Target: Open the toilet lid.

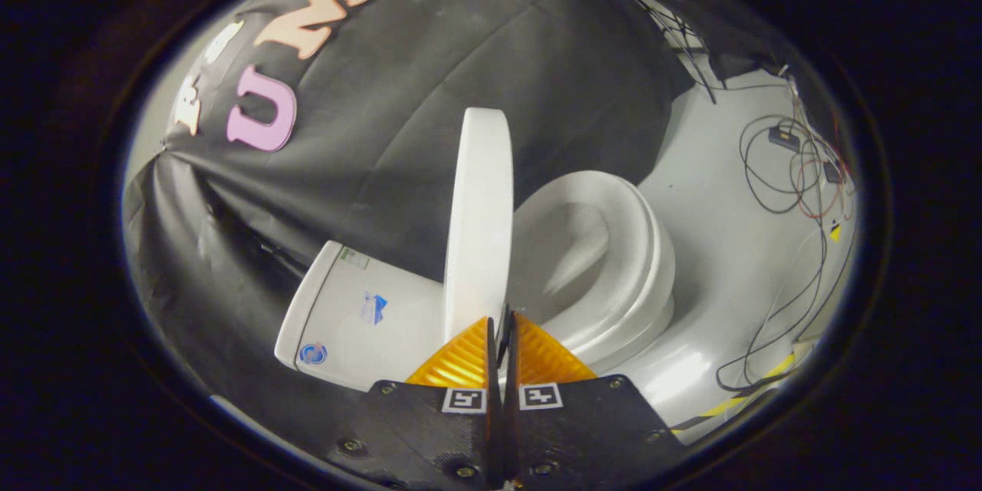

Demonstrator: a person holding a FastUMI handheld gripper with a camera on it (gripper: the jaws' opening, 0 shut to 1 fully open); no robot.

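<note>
The white toilet lid (479, 222) stands raised, seen edge-on, between the tank (360, 314) and the seat ring (614, 261) with the open bowl inside it. My gripper (502, 320) is shut, its two fingers pressed together with nothing between them. The fingertips sit right at the near end of the lid's edge; whether they touch it I cannot tell. The whole scene looks rolled sideways, with the tank on one side of the fingers and the bowl on the other.
The booth's black cloth wall (430, 92) hangs behind the toilet. On the pale floor (729, 192) beyond the bowl lie loose cables (798, 176) and a small dark box (784, 140). Yellow tape (775, 368) marks the floor near the fingers.
</note>
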